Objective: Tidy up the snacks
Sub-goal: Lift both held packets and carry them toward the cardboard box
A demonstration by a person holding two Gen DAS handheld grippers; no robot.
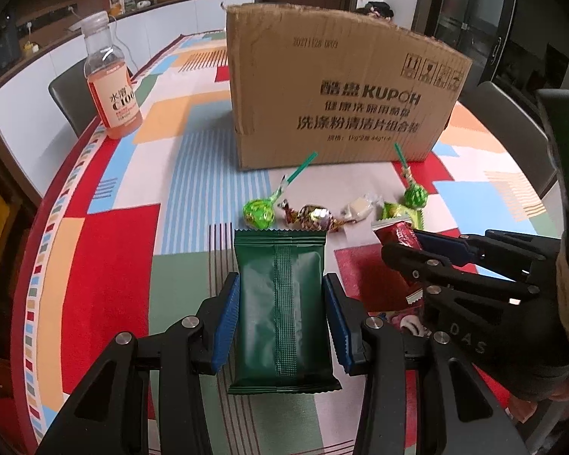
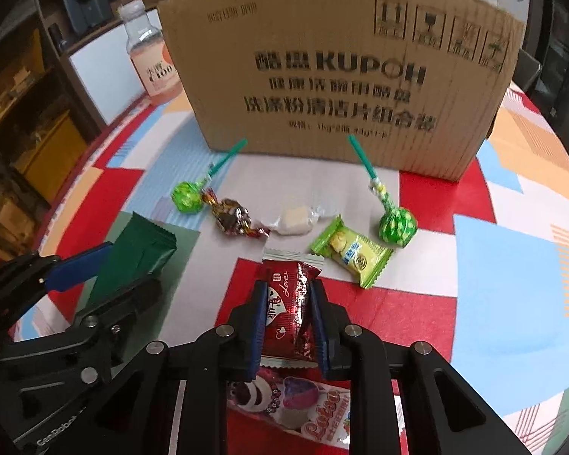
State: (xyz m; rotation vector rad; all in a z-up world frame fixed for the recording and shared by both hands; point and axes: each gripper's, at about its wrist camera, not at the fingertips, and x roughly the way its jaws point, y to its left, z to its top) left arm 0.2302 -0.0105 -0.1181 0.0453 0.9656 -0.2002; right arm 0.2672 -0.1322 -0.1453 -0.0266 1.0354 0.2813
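My left gripper [image 1: 280, 295] is shut on a dark green snack packet [image 1: 280, 303], its blue pads pressing both long sides. My right gripper [image 2: 286, 299] is shut on a red candy packet [image 2: 288, 303], which crumples between the pads; it also shows at the right of the left wrist view [image 1: 400, 237]. On the patchwork tablecloth ahead lie two green lollipops [image 2: 186, 197] [image 2: 396, 227], a gold-brown wrapped candy [image 2: 233, 220], a white wrapped candy [image 2: 296, 220] and a yellow-green packet [image 2: 351, 256]. A pink Lotso packet [image 2: 303, 405] lies under the right gripper.
A brown cardboard box [image 1: 341, 91] stands upright behind the candies. An orange drink bottle [image 1: 112, 79] stands at the table's left edge, near a dark chair. A person's gloved hand [image 1: 561, 341] holds the right gripper.
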